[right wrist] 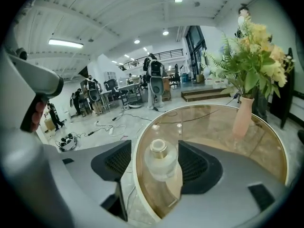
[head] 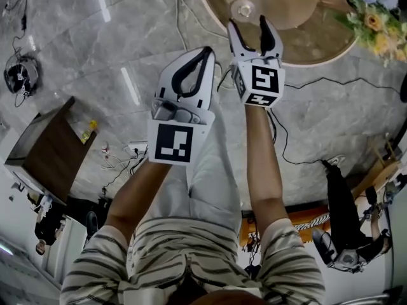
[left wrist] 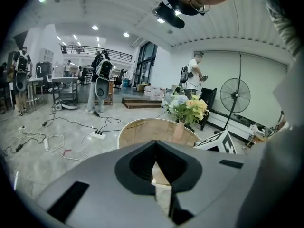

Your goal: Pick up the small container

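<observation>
**Straddling a Frosted Jar at the Counter's Rim**

Nearest the head camera, a soft shirt with thin dark stripes (head: pixel 159 253) gives way to two bare forearms (head: pixel 264 170), each ending in a moulded, matte grey-white tool carrying a cube of black-and-white square markers.

The left hand-held gripper (head: pixel 205 53) has its curved jaws together at the tips. They enclose a teardrop-shaped gap lined with ribbed black padding, and nothing is in it.

The right hand-held gripper (head: pixel 251 24) has its jaws spread apart. Between their black cross-hatched pads stands the small round container of frosted, translucent material (right wrist: pixel 160 163), squat and topped by a brass-coloured cap. A narrow gap shows on either side of it, so the pads do not press on it.

The container sits just inside the edge of a round counter with a glossy tan top and a cream rim (right wrist: pixel 138 175).

Farther across the counter, a slim, smooth pink vase (right wrist: pixel 242 118) holds a loose bunch of yellow and white flowers with fern-like leaves (right wrist: pixel 251 51).

Below and beyond the counter lies a polished grey marbled floor (head: pixel 95 62), strewn with thin dark cables (head: pixel 299 132).
</observation>
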Tool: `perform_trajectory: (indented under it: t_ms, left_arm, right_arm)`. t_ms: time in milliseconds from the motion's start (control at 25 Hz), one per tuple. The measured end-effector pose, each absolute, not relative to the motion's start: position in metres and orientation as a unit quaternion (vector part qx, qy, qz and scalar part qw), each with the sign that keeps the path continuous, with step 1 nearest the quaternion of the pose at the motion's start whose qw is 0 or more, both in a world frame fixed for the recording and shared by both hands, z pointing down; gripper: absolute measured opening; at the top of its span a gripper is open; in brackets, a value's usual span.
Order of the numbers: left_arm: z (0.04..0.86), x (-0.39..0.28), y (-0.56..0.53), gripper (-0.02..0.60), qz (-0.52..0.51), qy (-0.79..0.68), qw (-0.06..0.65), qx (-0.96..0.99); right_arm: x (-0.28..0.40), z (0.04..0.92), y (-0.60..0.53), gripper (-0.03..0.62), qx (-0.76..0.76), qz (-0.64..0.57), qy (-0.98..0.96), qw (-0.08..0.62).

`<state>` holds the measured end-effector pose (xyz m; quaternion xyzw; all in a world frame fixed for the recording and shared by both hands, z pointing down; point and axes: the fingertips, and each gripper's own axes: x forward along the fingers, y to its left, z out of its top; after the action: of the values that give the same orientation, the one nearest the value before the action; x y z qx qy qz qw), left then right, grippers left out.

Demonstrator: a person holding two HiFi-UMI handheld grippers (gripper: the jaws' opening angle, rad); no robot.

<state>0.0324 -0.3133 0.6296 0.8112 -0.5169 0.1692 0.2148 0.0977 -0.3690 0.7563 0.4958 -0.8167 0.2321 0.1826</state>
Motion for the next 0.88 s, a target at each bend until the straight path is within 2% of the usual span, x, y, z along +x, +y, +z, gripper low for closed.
perform_trajectory:
  t_ms: [360,880]
  left_arm:
    - [0.654,0.03,-0.319,0.002,0.169,-0.533,0.234,0.796]
    - [0.668,0.032,-0.321,0.002,0.162,-0.54,0.254,0.786]
  right_arm:
    - [0.087,0.8,-0.393,0.377,0.478,0.214,-0.825,0.212]
    - [0.079,0.841,-0.414,0.399,0.485,0.188,-0.816,0.251]
